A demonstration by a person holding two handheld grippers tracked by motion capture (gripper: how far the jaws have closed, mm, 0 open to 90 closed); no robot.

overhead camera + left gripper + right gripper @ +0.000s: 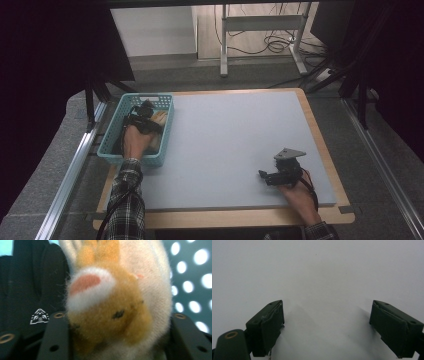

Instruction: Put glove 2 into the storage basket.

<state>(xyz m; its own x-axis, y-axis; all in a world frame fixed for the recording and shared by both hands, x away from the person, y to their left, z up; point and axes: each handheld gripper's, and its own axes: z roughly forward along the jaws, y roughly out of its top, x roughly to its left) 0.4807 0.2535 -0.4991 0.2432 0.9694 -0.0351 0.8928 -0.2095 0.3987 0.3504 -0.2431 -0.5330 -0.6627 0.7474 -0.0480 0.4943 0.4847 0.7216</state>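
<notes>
Left claw seemingly grips plush toy; right claw gapes wide, empty.

Your left sleeve is a dark plaid with pale lines, and a black cable runs along it. Your right cuff shows the same check. Your right gripper is black, topped by a grey three-cornered plate. Its jaws are dark blocks with small screw holes and a brass-ringed hole low at the left. Your left gripper is black, too.
</notes>
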